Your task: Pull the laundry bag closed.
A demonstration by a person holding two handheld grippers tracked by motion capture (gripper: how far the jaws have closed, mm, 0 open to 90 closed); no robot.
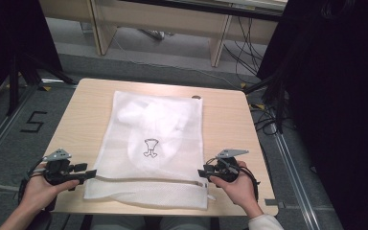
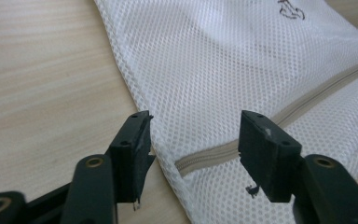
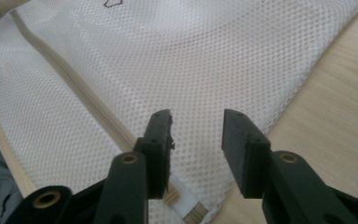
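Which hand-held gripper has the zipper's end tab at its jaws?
The right hand-held gripper: the white end tab of the mesh bag's zipper lies just below its open jaws. The left hand-held gripper faces the zipper's plain end at the bag's edge.

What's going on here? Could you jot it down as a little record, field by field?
Surface: wooden table
Main item: white mesh laundry bag, lying flat, something white inside
Zipper: runs across the bag's near end, looks shut
Left gripper: open, at the zipper's left end
Right gripper: open, over the bag's right corner
Held: nothing
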